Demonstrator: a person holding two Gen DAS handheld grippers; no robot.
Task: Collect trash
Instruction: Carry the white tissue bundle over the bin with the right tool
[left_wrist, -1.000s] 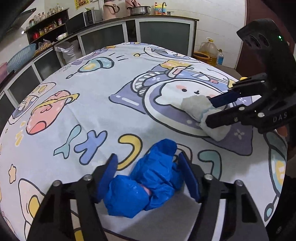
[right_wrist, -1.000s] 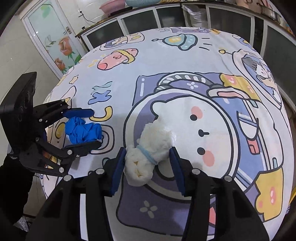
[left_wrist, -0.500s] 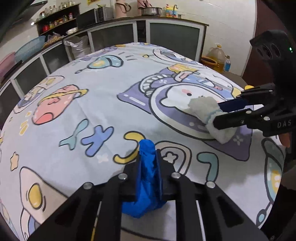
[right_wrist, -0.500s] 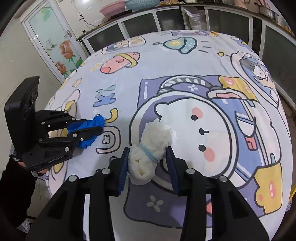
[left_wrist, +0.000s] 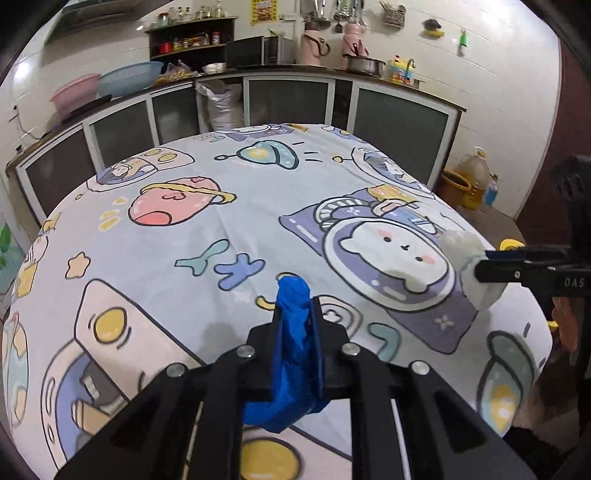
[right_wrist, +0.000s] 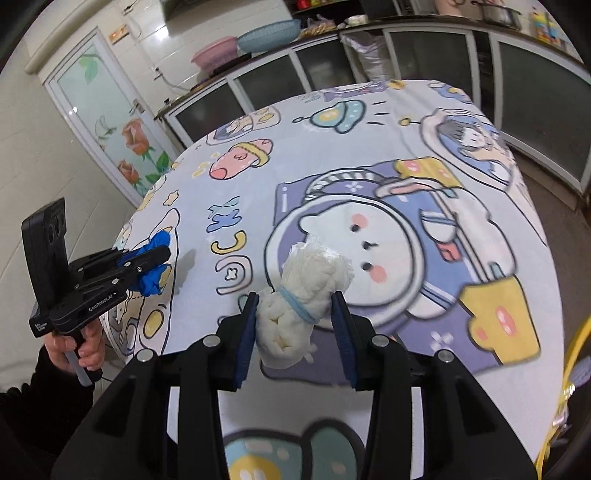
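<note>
Carriage of both pieces to a bin is the step in hand, as I judge it, since each piece already sits in a gripper clear of the round table under its pale blue cartoon-printed cloth (left_wrist: 177, 229).

The left gripper (left_wrist: 296, 332) is clamped tight on a crumpled blue plastic wad, possibly a glove or bag (left_wrist: 291, 354). One end pokes out past the tips toward the far side and a looser bunch hangs below the jaws on the near side. The right gripper (right_wrist: 294, 321) pinches a white crumpled bundle of tissue or thin plastic, cinched by a light blue band (right_wrist: 306, 295), with both blue pads against its sides at about the band. Its top flares out beyond the tips and its lower end droops toward the near edge of the table.

To do this well, keep both grips firm and do not loosen either until it is over the container. The blue wad is soft and slippery-looking, so swing it gently, lest the hanging bunch drag the rest out. The white bundle is bulky and compressible; steady pressure matters more than force. Lift both clear of the cloth before travelling, so that neither snags it.

No bin is plainly visible. A yellow rim (right_wrist: 569, 354) shows at the near right, but I cannot tell what it is.
</note>
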